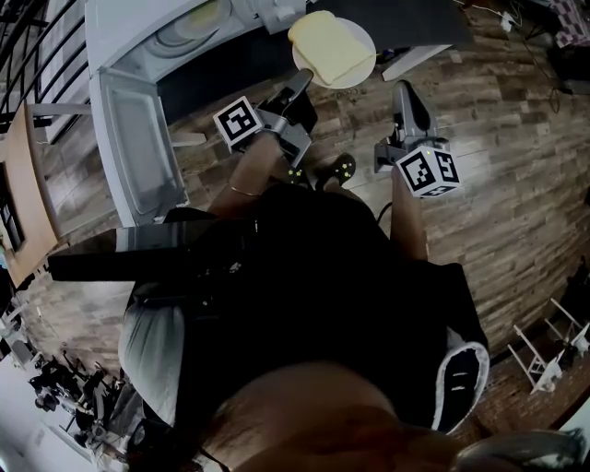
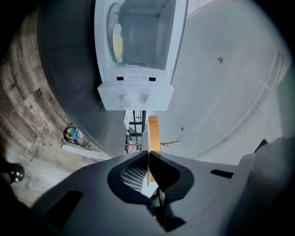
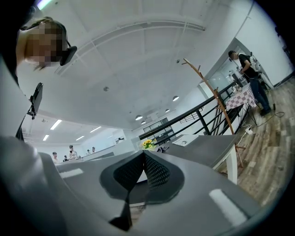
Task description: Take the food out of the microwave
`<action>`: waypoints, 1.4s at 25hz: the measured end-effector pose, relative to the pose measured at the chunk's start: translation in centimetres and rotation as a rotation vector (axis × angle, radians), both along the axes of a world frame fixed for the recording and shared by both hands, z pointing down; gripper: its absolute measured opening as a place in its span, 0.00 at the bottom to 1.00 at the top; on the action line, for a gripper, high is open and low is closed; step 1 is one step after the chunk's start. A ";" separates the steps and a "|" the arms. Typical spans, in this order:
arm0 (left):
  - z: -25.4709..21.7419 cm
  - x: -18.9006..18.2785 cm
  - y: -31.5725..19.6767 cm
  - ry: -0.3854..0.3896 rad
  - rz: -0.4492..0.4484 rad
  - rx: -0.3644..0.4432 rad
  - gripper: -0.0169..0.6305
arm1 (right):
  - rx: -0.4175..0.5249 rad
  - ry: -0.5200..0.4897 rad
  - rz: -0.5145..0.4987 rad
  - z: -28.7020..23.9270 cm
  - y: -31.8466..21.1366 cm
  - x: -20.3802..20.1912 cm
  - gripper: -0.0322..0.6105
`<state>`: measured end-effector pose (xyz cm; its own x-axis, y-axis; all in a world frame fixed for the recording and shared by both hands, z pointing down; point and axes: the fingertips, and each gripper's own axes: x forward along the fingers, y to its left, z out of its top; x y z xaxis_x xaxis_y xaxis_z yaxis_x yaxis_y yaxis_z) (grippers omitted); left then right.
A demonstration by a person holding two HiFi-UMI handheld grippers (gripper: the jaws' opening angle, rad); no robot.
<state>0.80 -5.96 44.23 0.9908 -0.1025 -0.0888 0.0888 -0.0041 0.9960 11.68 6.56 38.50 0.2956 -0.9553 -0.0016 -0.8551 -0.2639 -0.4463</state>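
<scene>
The white microwave (image 1: 124,28) stands on a dark table (image 1: 217,78) at the upper left, its door (image 1: 138,152) swung wide open. In front of it a white plate (image 1: 358,35) carries a pale yellow slice of food (image 1: 323,46). My left gripper (image 1: 302,83) is shut on the plate's near rim. In the left gripper view the plate (image 2: 147,137) and food (image 2: 154,129) show edge-on between the shut jaws of that gripper (image 2: 148,153), with the microwave's (image 2: 138,50) empty cavity beyond. My right gripper (image 1: 404,92) (image 3: 143,153) is shut and holds nothing, to the right of the plate.
A wooden chair (image 1: 23,194) stands at the left of the microwave's door. A white wire rack (image 1: 548,350) sits on the plank floor at the lower right. A bag of bottles (image 2: 73,135) lies on the floor. A grey table (image 3: 207,147) and a black railing (image 3: 207,113) show ahead of the right gripper.
</scene>
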 end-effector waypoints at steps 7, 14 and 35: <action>-0.2 2.8 1.3 -0.006 0.017 0.006 0.05 | 0.015 0.000 0.014 -0.4 1.3 2.5 0.05; -0.6 4.7 2.2 -0.005 0.007 0.004 0.05 | 0.017 0.017 -0.005 -0.9 2.1 3.9 0.05; -0.6 11.4 6.0 0.000 -0.026 0.000 0.05 | 0.053 0.020 -0.021 -1.0 5.8 11.0 0.05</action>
<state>12.21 0.04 43.59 0.9878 -0.1280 -0.0885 0.0885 -0.0064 0.9961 22.64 12.34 37.46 0.2748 -0.9598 -0.0580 -0.8693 -0.2222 -0.4415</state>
